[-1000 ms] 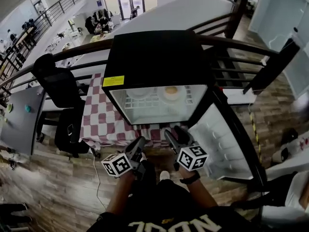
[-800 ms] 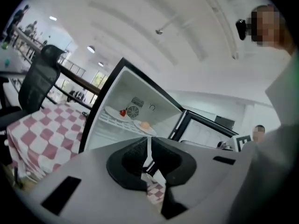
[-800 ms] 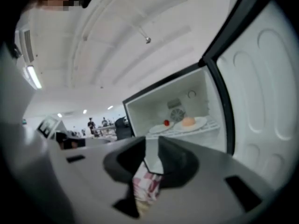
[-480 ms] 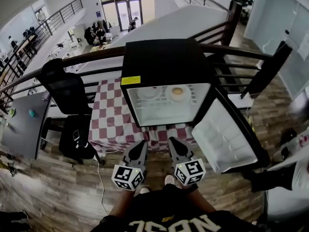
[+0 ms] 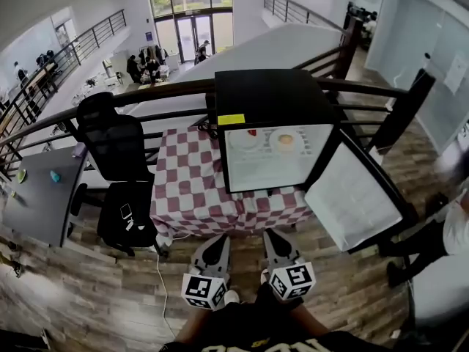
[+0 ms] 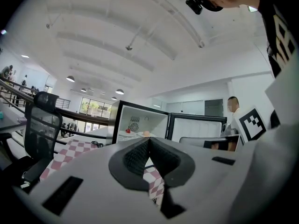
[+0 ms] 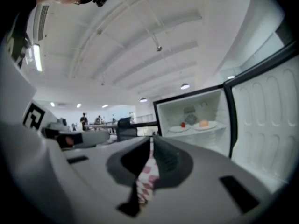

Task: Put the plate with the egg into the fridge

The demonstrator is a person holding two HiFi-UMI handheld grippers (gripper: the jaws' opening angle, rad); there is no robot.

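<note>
Wood-plank floor (image 5: 88, 292) spreads beneath you, and a checked tabletop (image 5: 190, 189) stands at your 12 o'clock with a black chair (image 5: 117, 145) at 10 o'clock. On the tabletop's right part sits the black fridge (image 5: 267, 97), its door (image 5: 359, 196) swung open toward 2 o'clock. The plate with the egg (image 5: 286, 141) rests on the upper shelf (image 5: 267, 151) inside the fridge, on the right side, just beside a second plate (image 5: 245, 139) that carries something small and red. You hold both tools low and close to your body, well apart from the fridge and pointing toward it. Your left tool (image 5: 218, 240) is clenched, jaws pressed together with nothing between them. Your right tool (image 5: 272, 236) is clenched and empty too, just beside the left one.
</note>
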